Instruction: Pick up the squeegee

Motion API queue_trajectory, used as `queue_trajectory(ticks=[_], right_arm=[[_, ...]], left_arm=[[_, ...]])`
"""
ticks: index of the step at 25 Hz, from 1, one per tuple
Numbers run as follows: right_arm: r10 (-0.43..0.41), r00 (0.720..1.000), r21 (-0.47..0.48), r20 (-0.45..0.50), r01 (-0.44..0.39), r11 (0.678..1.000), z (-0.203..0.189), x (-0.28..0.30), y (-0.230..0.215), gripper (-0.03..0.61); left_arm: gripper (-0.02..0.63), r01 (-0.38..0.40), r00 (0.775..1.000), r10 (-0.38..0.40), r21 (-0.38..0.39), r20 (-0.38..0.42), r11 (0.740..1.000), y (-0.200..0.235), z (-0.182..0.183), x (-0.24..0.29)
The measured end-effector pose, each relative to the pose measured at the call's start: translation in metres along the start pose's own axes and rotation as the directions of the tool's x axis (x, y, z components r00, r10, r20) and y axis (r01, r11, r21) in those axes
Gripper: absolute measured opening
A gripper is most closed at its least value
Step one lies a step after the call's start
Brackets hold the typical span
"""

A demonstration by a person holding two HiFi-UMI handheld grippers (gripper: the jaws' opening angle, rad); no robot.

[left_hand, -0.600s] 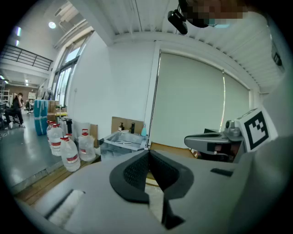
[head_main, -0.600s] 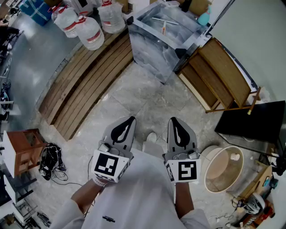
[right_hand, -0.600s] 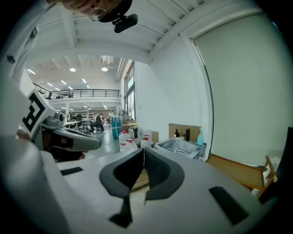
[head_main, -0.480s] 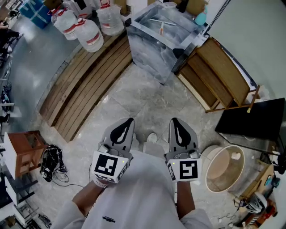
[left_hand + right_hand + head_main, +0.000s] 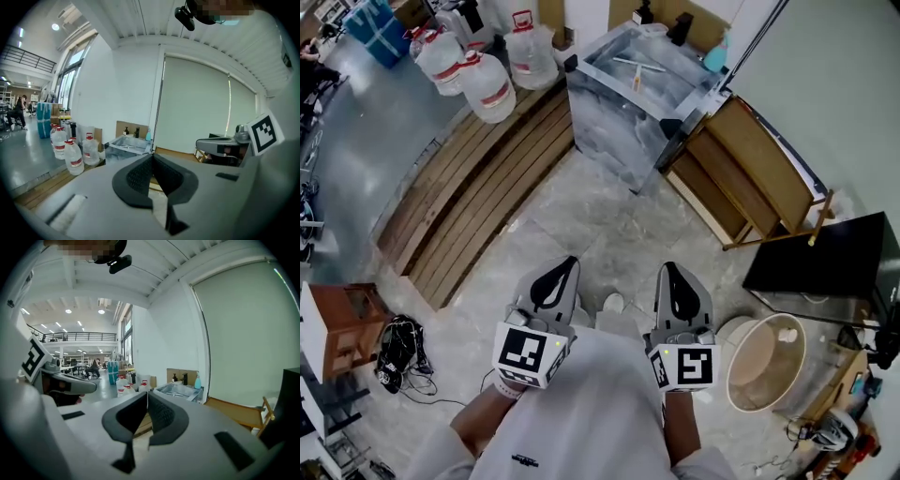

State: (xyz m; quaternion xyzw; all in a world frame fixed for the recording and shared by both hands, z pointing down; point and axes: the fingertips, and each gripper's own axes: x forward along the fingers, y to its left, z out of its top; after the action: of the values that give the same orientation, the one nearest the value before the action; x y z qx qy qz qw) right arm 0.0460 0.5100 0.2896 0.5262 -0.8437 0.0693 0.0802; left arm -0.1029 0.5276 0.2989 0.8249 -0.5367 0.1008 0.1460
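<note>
My left claw (image 5: pixel 570 265) and right claw (image 5: pixel 667 270) are both closed on nothing, side by side above the floor; the squeegee (image 5: pixel 637 64) lies well ahead in the steel basin (image 5: pixel 605 122).

Two grippers are showing at six o'clock: the left gripper (image 5: pixel 569 265) and the right gripper (image 5: pixel 668 269). Up at eleven o'clock, three water jugs (image 5: pixel 487 87) are standing in plain sight, with more crowding behind them, too packed to count. One metal sink (image 5: pixel 609 127) is sitting at twelve o'clock, and it's carrying two dark bottles (image 5: pixel 680 28) and one teal bottle (image 5: pixel 717 54). One round tub (image 5: pixel 759 370) is lying at four o'clock, and one wooden cabinet (image 5: pixel 337 326) is standing at eight.
</note>
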Motion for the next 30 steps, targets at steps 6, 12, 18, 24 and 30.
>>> queue_trajectory(ticks=[6, 12, 18, 24, 30], right_arm=[[-0.030, 0.999, -0.016, 0.024, 0.030, 0.999, 0.012, 0.018, 0.029, 0.006], [-0.046, 0.998, -0.027, 0.047, 0.047, 0.999, 0.016, 0.039, 0.060, 0.006], [-0.071, 0.995, -0.035, 0.063, 0.074, 0.997, 0.023, 0.058, 0.058, 0.006], [-0.040, 0.996, 0.039, 0.076, 0.037, 0.999, 0.017, 0.108, 0.030, 0.006], [-0.021, 0.998, 0.040, 0.058, 0.019, 0.999, 0.021, 0.199, -0.031, 0.006]], left_arm=[[0.005, 0.002, 1.000, -0.001, -0.027, 0.031, 1.000, 0.034, 0.004, -0.018], [0.005, 0.033, 0.997, -0.030, -0.038, 0.072, 0.999, 0.066, 0.011, -0.024], [0.005, 0.050, 0.996, -0.048, -0.020, 0.073, 0.999, 0.086, 0.015, -0.008], [0.005, 0.032, 0.999, -0.033, 0.006, 0.041, 0.999, 0.106, 0.024, 0.043], [0.005, 0.028, 1.000, -0.028, 0.024, 0.008, 0.999, 0.127, 0.046, 0.144]])
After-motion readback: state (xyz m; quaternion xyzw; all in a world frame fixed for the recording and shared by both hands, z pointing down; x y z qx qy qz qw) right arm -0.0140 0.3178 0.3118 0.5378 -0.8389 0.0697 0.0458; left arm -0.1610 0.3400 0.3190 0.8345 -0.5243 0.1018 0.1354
